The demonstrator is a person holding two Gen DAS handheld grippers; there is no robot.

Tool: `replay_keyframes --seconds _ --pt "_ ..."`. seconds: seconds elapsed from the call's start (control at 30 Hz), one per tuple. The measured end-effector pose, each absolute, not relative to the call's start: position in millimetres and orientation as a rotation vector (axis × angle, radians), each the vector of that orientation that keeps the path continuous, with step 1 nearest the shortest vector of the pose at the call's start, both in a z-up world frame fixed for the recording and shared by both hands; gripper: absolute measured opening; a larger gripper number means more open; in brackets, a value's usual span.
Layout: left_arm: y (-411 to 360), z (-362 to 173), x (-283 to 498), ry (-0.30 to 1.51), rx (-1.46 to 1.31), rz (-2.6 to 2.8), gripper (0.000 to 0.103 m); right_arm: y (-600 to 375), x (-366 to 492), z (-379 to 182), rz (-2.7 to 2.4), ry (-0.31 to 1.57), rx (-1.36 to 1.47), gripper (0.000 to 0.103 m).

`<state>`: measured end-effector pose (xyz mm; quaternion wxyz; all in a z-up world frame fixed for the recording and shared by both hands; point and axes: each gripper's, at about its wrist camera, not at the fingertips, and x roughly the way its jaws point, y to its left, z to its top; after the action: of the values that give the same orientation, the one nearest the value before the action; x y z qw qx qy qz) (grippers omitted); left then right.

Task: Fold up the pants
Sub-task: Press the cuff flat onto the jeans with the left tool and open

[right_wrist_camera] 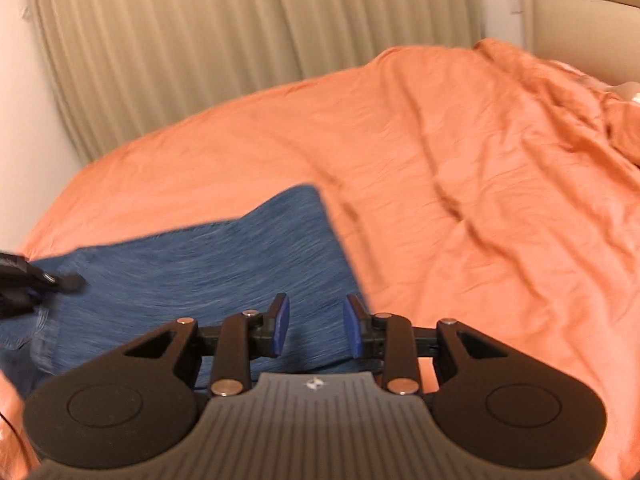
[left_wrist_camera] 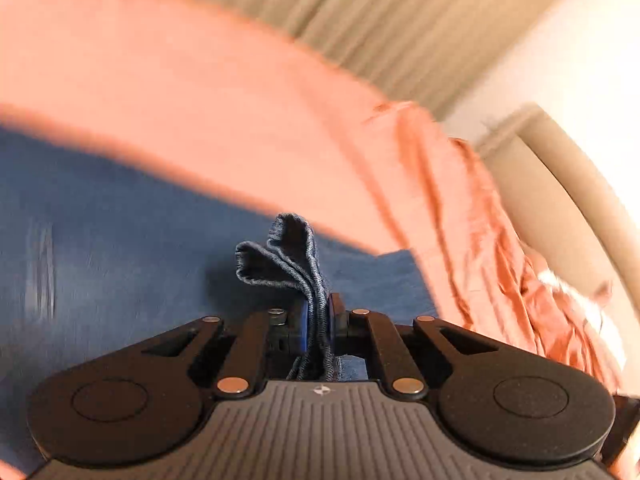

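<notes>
Blue denim pants (right_wrist_camera: 208, 264) lie flat on an orange bedsheet (right_wrist_camera: 440, 184). In the left wrist view my left gripper (left_wrist_camera: 318, 320) is shut on a bunched fold of the pants' edge (left_wrist_camera: 288, 256), which sticks up past the fingertips, with more denim (left_wrist_camera: 120, 240) spread below it. In the right wrist view my right gripper (right_wrist_camera: 316, 328) is open and empty, hovering over the near right part of the pants. The left gripper shows at the left edge of that view (right_wrist_camera: 36, 280), over the pants.
The orange sheet (left_wrist_camera: 240, 100) is wrinkled toward the right, where it bunches up (left_wrist_camera: 520, 280). Beige pleated curtains (right_wrist_camera: 240, 40) hang behind the bed. A beige headboard or wall panel (right_wrist_camera: 580, 32) stands at the far right.
</notes>
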<state>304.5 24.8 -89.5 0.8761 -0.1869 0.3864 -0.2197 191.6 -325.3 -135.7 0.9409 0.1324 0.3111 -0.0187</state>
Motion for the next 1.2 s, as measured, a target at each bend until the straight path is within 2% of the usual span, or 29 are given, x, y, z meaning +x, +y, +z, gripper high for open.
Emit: replay_keyframes --seconds 0.07,0.13,0.3,0.47,0.77,0.93,1.03,1.13,1.17,1.2 --pt "14.2 -68.3 309.8 0.761 -0.291 -0.477 0.009 -330.3 192.0 -135.6 -0.051 0.612 0.265 0.025" --pt "11.6 -61.6 320.8 0.76 -0.225 -0.466 0.009 -335.0 192.5 -137.9 -0.029 0.603 0.29 0.017" --pt "23.4 -117.0 357.2 0.938 -0.198 -0.351 0.009 -333.9 199.9 -147.7 0.052 0.607 0.301 0.012" --pt "34.2 -161.6 360.3 0.989 -0.258 -0.314 0.01 -333.4 217.5 -153.3 0.079 0.647 0.286 0.009" --pt "32.2 -166.0 365.3 1.012 -0.226 -0.35 0.012 -323.4 339.1 -146.4 0.145 0.683 0.107 0.006" --pt "40.9 -175.6 364.7 1.0 -0.263 -0.374 0.016 -323.7 395.4 -180.4 0.104 0.793 0.041 0.0" --pt "45.2 -177.8 365.7 1.005 -0.288 -0.374 0.017 -335.1 406.1 -200.0 0.053 0.832 0.057 0.002" --pt "42.6 -172.3 363.2 1.003 -0.28 -0.363 0.019 -345.0 399.1 -193.5 0.041 0.819 0.081 0.002" --pt "43.4 -168.7 360.4 1.002 -0.283 -0.355 0.02 -346.6 390.7 -187.2 0.044 0.805 0.082 0.002" --pt "43.5 -164.9 357.9 1.001 -0.285 -0.343 0.027 -347.5 380.8 -179.3 0.059 0.793 0.091 0.002"
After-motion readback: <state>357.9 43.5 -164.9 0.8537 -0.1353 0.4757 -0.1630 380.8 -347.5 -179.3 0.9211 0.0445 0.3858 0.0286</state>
